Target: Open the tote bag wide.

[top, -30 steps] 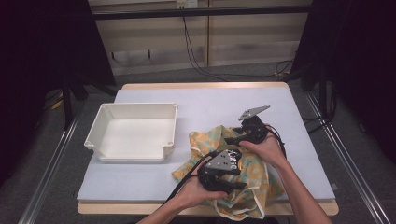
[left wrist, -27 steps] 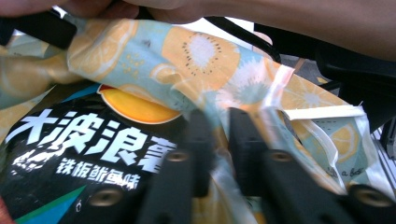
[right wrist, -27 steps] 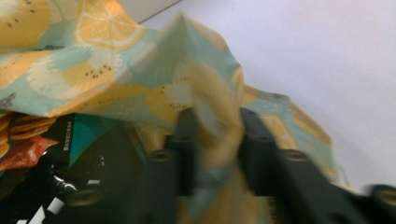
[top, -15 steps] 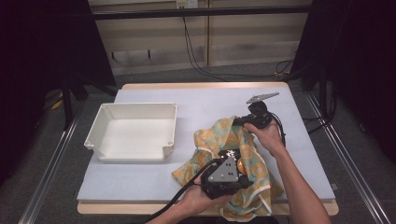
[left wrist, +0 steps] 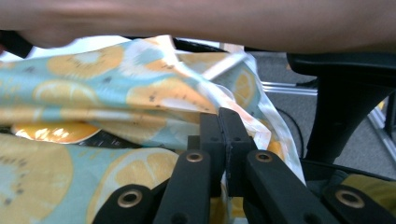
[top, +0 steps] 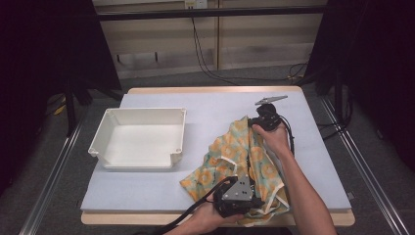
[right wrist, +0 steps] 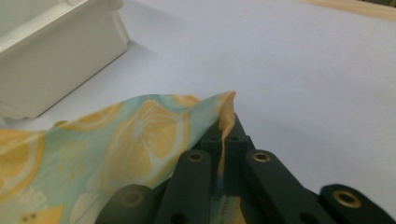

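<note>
**Cloth pinched at two points, spreading yet to come**

Cloth (top: 240, 156) with an orange-slice print lay crumpled on the right half of the worktop (top: 205, 105), reaching from near the front edge back toward the middle.

At the left side of the worktop stood a white tray (top: 139, 139), open side up and with nothing in it, well apart from the cloth.

Near the front edge, the left gripper (top: 252, 196) sat over the cloth's near end. In the left gripper view its jaws stood pressed together on a fold of the fabric (left wrist: 140, 93), having just closed on it, with loose cloth bunched up all around them.

Further right and further back, the right gripper (top: 254, 125) held the cloth's far corner. In the right gripper view its jaws had likewise just closed, and the hemmed tip of the corner (right wrist: 224, 105) stood up between them, just above the bare worktop.

Judging by this, the gripping step looked done: both tongs were clamped on the cloth, one at each end. The cloth itself was still rumpled and doubled over between them, so the real work seemed to remain, namely drawing the two held points apart to flatten it, then folding it or moving it, possibly to the tray.
</note>
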`<state>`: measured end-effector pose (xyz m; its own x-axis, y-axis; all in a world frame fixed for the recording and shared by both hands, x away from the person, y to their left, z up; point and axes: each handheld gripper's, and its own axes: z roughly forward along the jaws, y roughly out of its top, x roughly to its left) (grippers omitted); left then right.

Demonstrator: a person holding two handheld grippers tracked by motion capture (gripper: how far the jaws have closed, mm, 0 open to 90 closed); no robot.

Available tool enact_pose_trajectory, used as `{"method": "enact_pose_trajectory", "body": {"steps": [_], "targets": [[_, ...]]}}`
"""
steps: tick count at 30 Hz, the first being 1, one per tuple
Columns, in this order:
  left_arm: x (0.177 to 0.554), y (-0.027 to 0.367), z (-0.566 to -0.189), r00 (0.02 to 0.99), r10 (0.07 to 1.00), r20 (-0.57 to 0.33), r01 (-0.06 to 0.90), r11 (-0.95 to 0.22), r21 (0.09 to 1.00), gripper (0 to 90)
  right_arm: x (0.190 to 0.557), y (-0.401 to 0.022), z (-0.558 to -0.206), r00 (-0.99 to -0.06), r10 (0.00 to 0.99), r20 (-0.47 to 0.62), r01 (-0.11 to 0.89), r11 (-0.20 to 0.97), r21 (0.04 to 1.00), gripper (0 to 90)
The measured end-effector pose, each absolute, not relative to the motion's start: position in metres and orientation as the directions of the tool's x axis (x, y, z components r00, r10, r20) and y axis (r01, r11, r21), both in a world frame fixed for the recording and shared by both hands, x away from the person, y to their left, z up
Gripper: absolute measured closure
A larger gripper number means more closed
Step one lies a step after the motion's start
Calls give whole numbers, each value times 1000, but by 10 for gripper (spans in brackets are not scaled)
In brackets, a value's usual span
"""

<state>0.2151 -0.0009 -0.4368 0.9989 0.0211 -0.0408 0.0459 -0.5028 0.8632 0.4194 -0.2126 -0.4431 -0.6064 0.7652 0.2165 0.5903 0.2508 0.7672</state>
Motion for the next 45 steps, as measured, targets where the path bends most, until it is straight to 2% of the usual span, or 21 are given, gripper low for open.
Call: {"method": "enact_pose_trajectory", "body": {"steps": [1, 3, 4, 6, 8, 10, 11, 16, 20, 23, 26, 27, 29, 34, 35, 37, 41, 43, 44, 45], "targets": [[216, 3, -436, 999, 26, -30, 39, -496, 868, 891, 418, -213, -445, -614, 754, 235, 595, 245, 766, 886], [218, 11, -434, 999, 43, -30, 47, -476, 878, 865, 412, -212, -444, -624, 745, 235, 587, 250, 770, 752], [218, 11, -434, 999, 43, -30, 47, -476, 878, 856, 412, -212, -444, -624, 745, 235, 587, 250, 770, 752], [221, 20, -429, 997, 61, -48, 71, -452, 889, 838, 405, -212, -437, -638, 734, 235, 575, 250, 779, 686], [224, 28, -424, 995, 77, -65, 92, -425, 900, 779, 398, -214, -429, -637, 737, 227, 561, 241, 792, 561], [227, 36, -419, 993, 99, -59, 94, -404, 910, 725, 390, -218, -420, -640, 734, 226, 548, 231, 804, 485], [228, 40, -416, 992, 108, -68, 106, -394, 913, 658, 382, -221, -412, -639, 738, 216, 538, 229, 811, 427], [235, 59, -405, 987, 146, -71, 119, -356, 927, 577, 365, -230, -398, -634, 745, 206, 528, 222, 820, 346], [245, 75, -391, 982, 178, -59, 114, -318, 941, 585, 337, -239, -383, -640, 746, 181, 504, 230, 833, 308], [252, 81, -386, 977, 204, -60, 121, -300, 946, 593, 325, -240, -378, -653, 738, 171, 490, 239, 838, 307], [263, 86, -383, 971, 231, -61, 130, -296, 946, 638, 304, -240, -373, -663, 728, 173, 478, 234, 847, 309], [270, 87, -385, 959, 273, -78, 158, -284, 946, 645, 288, -237, -371, -672, 722, 163, 467, 243, 850, 312], [276, 88, -386, 952, 294, -88, 173, -275, 946, 634, 284, -235, -371, -678, 718, 159, 464, 250, 850, 312], [290, 78, -398, 941, 324, -94, 202, -318, 926, 512, 260, -219, -380, -674, 728, 125, 481, 305, 822, 309], [291, 75, -402, 941, 324, -104, 217, -337, 916, 512, 258, -218, -384, -670, 734, 115, 485, 315, 816, 306], [288, 69, -409, 935, 347, -68, 212, -394, 894, 460, 253, -217, -402, -650, 752, 106, 511, 330, 794, 297], [288, 71, -422, 932, 359, -52, 221, -449, 866, 452, 252, -220, -414, -645, 755, 118, 532, 333, 778, 325], [290, 80, -426, 930, 361, -69, 239, -451, 860, 497, 250, -221, -420, -631, 771, 93, 537, 347, 769, 387], [289, 83, -428, 931, 359, -67, 238, -460, 856, 589, 249, -223, -423, -631, 769, 101, 540, 343, 769, 453], [289, 90, -429, 934, 353, -63, 236, -472, 849, 730, 249, -227, -426, -621, 775, 113, 548, 327, 770, 605]]}}
